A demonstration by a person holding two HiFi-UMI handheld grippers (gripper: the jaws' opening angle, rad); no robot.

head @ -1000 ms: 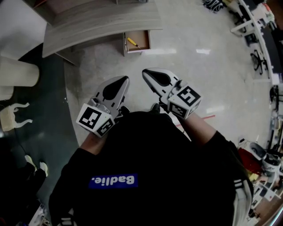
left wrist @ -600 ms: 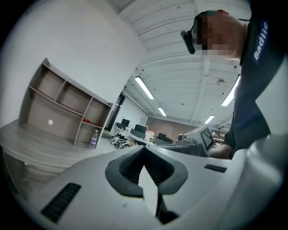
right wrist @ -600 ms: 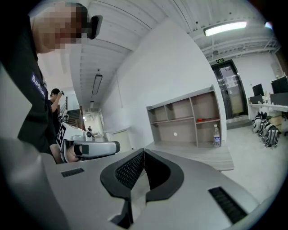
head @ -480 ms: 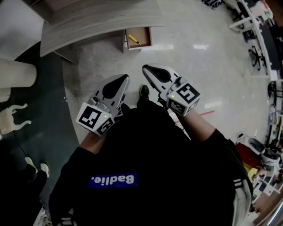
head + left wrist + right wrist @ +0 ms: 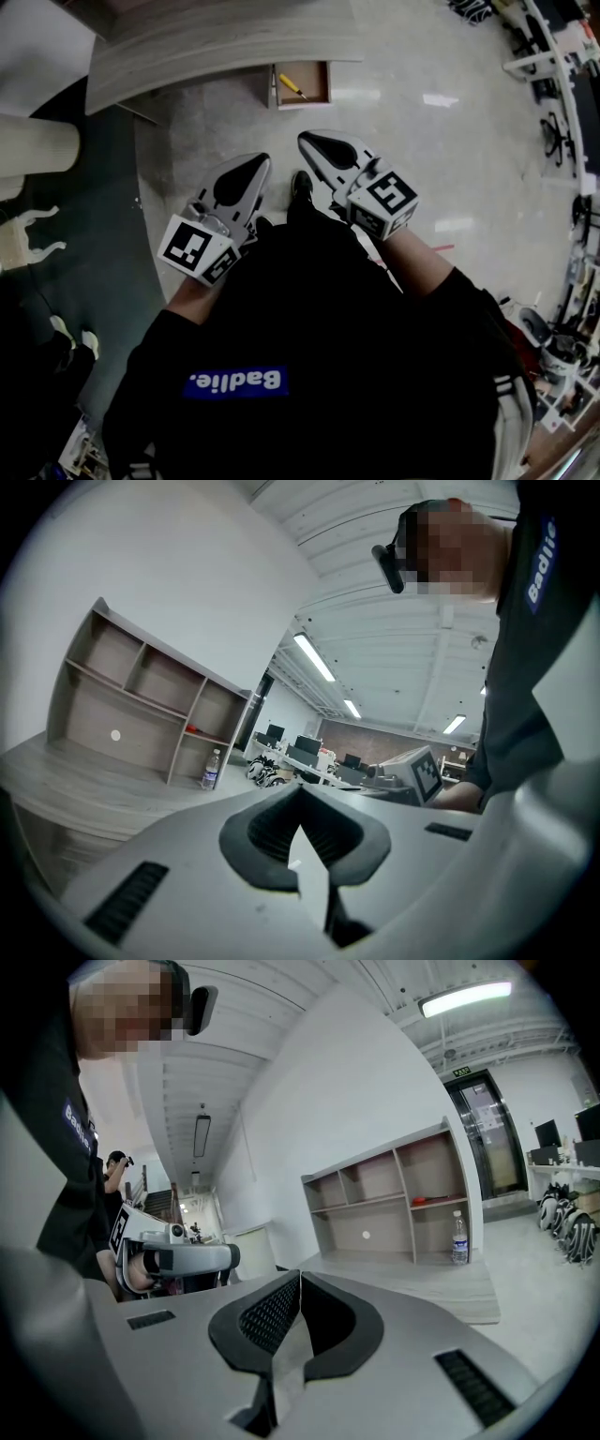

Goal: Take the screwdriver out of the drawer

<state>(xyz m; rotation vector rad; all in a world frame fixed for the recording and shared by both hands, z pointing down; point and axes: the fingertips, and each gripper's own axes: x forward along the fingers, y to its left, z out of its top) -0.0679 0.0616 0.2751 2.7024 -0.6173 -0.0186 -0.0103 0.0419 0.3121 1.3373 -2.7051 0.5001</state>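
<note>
An open wooden drawer (image 5: 316,85) juts out from under the curved grey desk (image 5: 216,42) at the top of the head view. Inside it lies the screwdriver (image 5: 292,87), yellow-handled and set diagonally. Both grippers are held in front of the person's chest, well short of the drawer and pointing toward it. The left gripper (image 5: 263,159) (image 5: 300,794) is shut with nothing between its pads. The right gripper (image 5: 303,140) (image 5: 300,1279) is also shut and empty, slightly nearer the drawer. The gripper views show neither the drawer nor the screwdriver.
A shelf unit (image 5: 141,705) (image 5: 394,1204) with a water bottle (image 5: 458,1238) stands on the desk. A pale round column (image 5: 37,150) and dark flooring (image 5: 84,244) lie to the left. The person's shoe (image 5: 301,185) is between the grippers. Office chairs (image 5: 553,131) stand far right.
The desk and drawer have slid lower and closer in the head view. Both grippers have moved forward toward them, still shut. A shoe has stepped forward between the grippers.
</note>
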